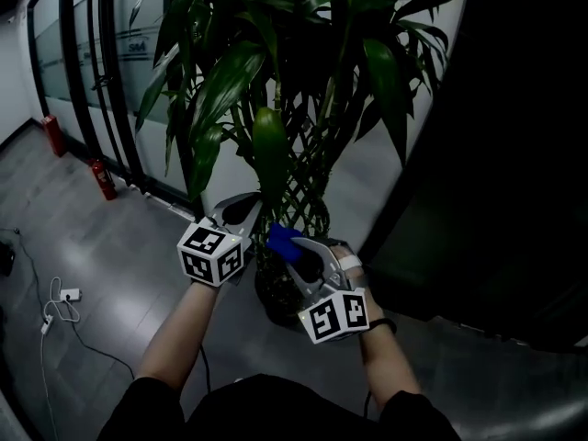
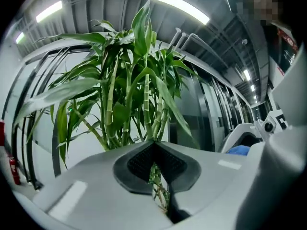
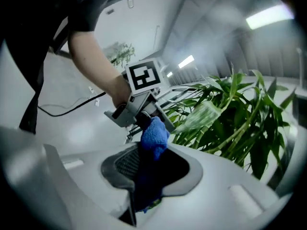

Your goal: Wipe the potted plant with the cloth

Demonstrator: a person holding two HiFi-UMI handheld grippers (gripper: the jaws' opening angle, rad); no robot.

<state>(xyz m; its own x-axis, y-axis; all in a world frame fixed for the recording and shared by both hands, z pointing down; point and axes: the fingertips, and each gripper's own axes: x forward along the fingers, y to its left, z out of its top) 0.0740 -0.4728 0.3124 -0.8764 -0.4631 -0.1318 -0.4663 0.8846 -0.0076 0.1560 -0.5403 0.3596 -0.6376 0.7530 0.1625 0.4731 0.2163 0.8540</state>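
A fire extinguisher (image 1: 103, 180) stands by the glass wall at far left. The left gripper (image 1: 231, 211) has its jaws drawn together to a slit with nothing clamped (stalks show only through the gap), tips near the lower stems. The potted plant (image 1: 276, 90) stands on the floor directly ahead. The right gripper (image 1: 296, 251) has its jaws closed on the blue cloth (image 1: 283, 238), just beside the braided stems.

Red fire extinguisher (image 1: 104, 180) beside glass partition (image 1: 83, 62); white floor cable (image 1: 57, 303)
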